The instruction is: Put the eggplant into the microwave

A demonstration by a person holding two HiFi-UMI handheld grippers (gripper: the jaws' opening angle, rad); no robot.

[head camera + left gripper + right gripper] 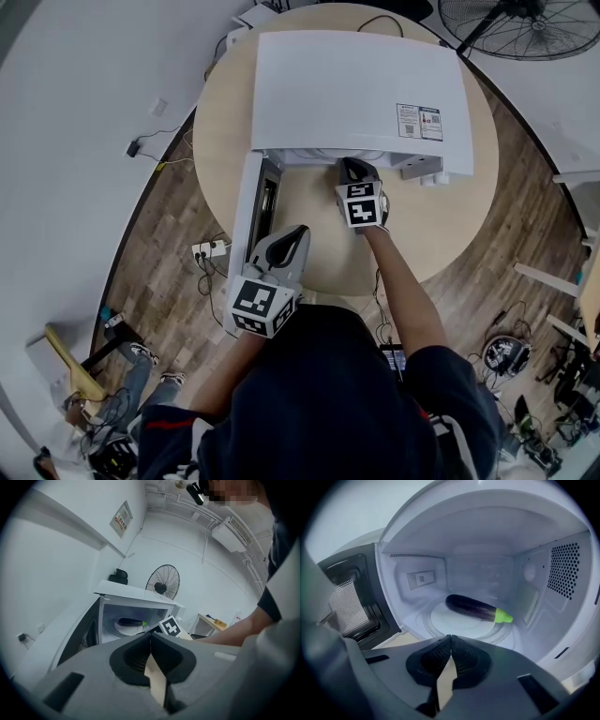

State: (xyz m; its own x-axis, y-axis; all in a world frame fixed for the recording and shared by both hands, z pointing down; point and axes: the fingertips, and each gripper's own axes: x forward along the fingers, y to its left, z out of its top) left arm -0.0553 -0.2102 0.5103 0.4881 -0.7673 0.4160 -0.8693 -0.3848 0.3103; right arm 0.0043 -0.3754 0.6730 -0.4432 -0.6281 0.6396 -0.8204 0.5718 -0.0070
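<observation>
White box-shaped microwave [356,89] sits on the far half of the round light wooden desk [450,234], mouth towards the person, so both grippers reach straight in. Its dark-windowed door [258,211] stands wide open on the left, which keeps the cavity clear. Left gripper [298,232] hangs by the door's near edge, jaws closed on nothing. My read: it's staged to push the door shut. Right gripper [349,169] is at the cavity mouth, jaws closed, also empty. Dark purple eggplant with a green stem cap [471,607] lies inside the microwave on the round glass turntable [445,620], cap to the right, clear of both grippers. Placement looks done.

Room: wood plank floor [178,225] all round the desk, black pedestal fan [530,28] far right, white power strip [211,250] on the floor just left of the desk.
</observation>
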